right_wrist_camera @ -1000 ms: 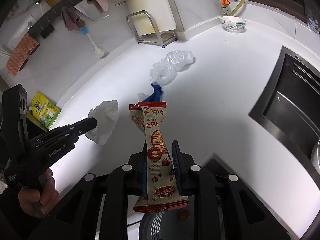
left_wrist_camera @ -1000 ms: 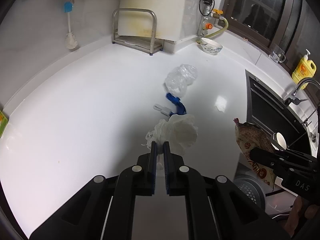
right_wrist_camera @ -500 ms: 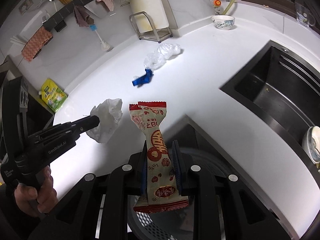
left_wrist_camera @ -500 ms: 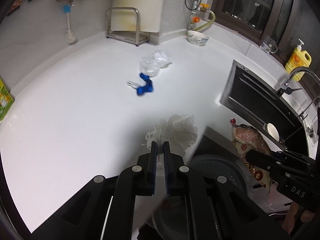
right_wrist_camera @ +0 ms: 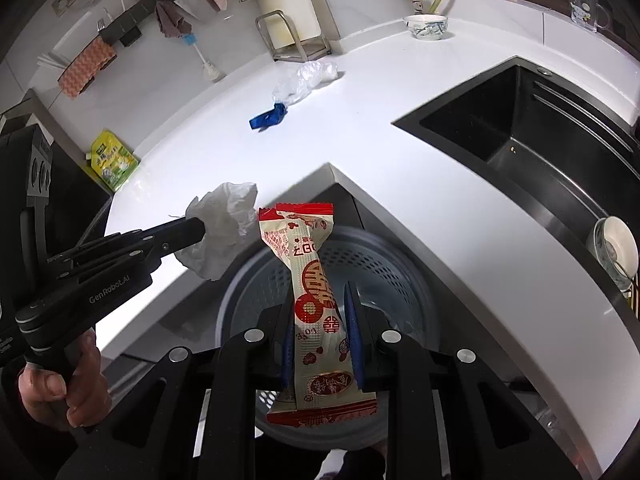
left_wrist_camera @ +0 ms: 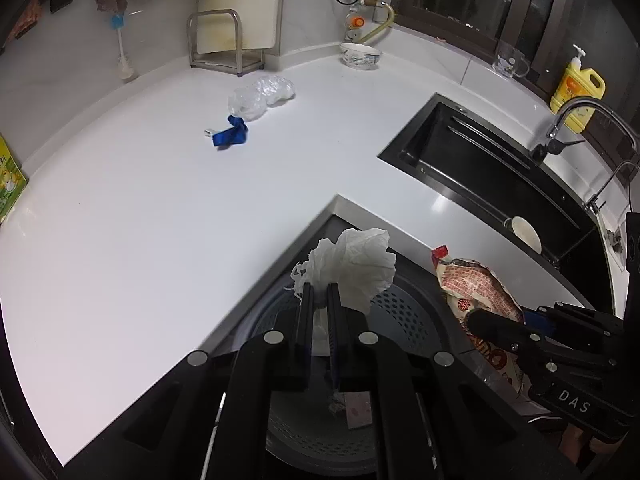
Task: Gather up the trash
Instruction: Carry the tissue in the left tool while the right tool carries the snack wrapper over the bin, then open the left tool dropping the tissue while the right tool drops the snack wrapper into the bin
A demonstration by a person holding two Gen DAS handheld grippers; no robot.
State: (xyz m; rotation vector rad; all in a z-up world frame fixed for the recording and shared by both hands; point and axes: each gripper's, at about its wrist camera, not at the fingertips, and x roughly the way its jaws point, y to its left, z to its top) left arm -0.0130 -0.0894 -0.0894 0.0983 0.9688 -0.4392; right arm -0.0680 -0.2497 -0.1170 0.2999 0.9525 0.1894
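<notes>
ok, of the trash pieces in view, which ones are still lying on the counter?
The clear plastic bag and the blue scrap beside it. The white tissue is clamped in the left gripper, the red-and-cream wrapper in the right gripper.

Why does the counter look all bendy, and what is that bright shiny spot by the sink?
Left wrist view: the fisheye lens curves the white countertop; the bright patch beside the black sink is glare from a lamp. Right wrist view: the same bending, with dark rounded corners; the red-and-cream snack wrapper is sharp, the grey perforated bin under it slightly blurred.
</notes>
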